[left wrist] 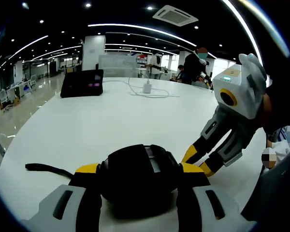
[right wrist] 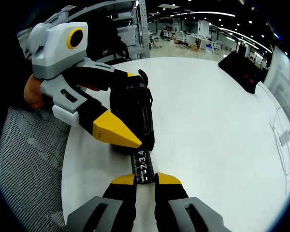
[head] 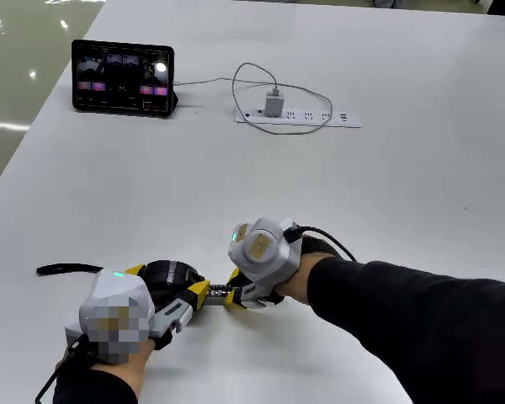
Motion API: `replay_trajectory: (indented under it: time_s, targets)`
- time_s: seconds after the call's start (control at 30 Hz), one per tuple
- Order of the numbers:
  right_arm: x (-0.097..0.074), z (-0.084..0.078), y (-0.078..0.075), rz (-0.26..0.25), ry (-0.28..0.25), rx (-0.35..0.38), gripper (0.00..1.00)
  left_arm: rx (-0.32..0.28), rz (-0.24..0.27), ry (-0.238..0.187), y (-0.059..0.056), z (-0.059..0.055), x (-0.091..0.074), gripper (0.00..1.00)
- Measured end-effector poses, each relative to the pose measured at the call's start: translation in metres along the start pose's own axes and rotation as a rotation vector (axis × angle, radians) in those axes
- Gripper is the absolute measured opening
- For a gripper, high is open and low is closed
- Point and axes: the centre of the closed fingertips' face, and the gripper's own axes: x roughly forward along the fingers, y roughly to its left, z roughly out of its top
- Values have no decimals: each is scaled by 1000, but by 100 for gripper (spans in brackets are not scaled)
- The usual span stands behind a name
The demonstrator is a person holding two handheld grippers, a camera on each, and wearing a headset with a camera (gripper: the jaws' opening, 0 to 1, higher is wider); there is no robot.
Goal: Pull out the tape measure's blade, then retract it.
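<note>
1. Left gripper: the jaws are spread to the width of the tape measure and clamp its case, one yellow tip against each flat side. In the left gripper view the case sits squarely between the tips.
2. Right gripper: the jaws are nearly closed, pinching the free end of the blade between their yellow tips. Whether the end hook itself is inside the grip cannot be told.
3. Location: the case rests on the white table near its front edge, at the lower left of the head view. The two grippers face each other there, tips close together.
4. Appearance of the case: black and rounded, with a ribbed or panelled section on its upper face. No markings can be read on it.
5. Appearance of the blade: a narrow graduated strip. The numerals 2, 3 and 4 are legible in the right gripper view. Only a short length is exposed, between the mouth of the case and the right gripper's tips.
6. Orientation: the blade runs low over the table, straight from the case to the right gripper. In the head view its long axis lies roughly left to right, the free end to the right.
7. A black strap lies on the table left of the case.
8. At the far side stand a tablet and a power strip.
</note>
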Motion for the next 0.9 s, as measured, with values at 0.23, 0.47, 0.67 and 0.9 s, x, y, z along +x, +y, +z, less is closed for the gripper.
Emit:
replay_trajectory:
  time_s: [0.23, 0.47, 0.67, 0.9]
  targets:
    - [2, 4, 2, 7, -8, 5, 10, -1, -1, -2, 0, 0, -1, 58]
    - [4, 8, 3, 12, -21, -1, 10, -3, -2, -2, -1, 0, 0, 58]
    - [7, 12, 3, 6, -31, 5, 10, -3, -2, -2, 0, 0, 0, 58]
    - [10, 16, 4, 5, -45, 4, 10, -3, -2, -2, -1, 1, -1, 58]
